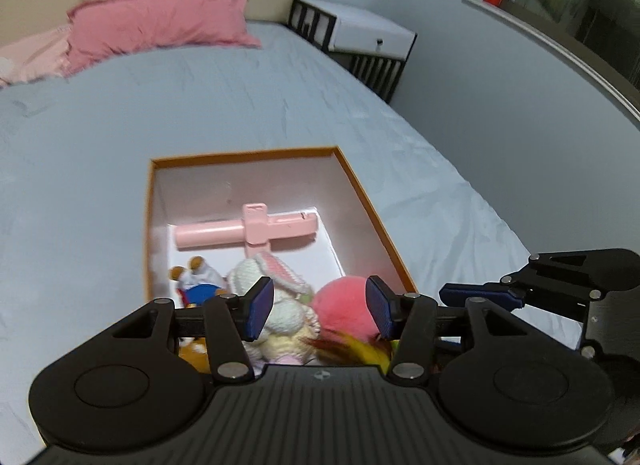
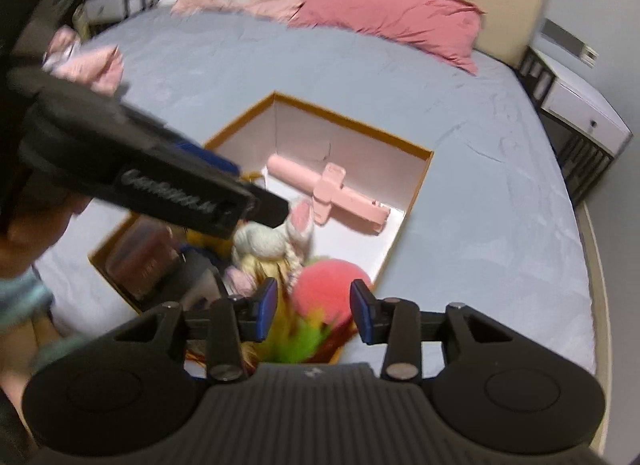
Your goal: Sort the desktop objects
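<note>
An orange-rimmed box [image 1: 360,181] [image 2: 424,169] lies on the bed. Inside it are a pink handle-shaped tool [image 1: 248,231] [image 2: 332,195], a white knitted bunny [image 1: 272,277] [image 2: 276,239], a pink plush ball [image 1: 344,305] [image 2: 330,279], a small blue and white doll [image 1: 198,285] and a feather toy [image 1: 352,351] [image 2: 308,339]. My left gripper [image 1: 320,309] is open and empty above the toys. My right gripper [image 2: 314,309] is open and empty above the ball and feathers. The right gripper also shows at the right edge of the left wrist view [image 1: 520,289].
The blue-grey bed sheet [image 1: 200,105] surrounds the box. Pink pillows [image 1: 160,21] [image 2: 392,19] lie at the headboard. A white nightstand [image 1: 368,29] [image 2: 576,117] stands beside the bed. Pink cloth [image 2: 92,65] lies at the bed's left.
</note>
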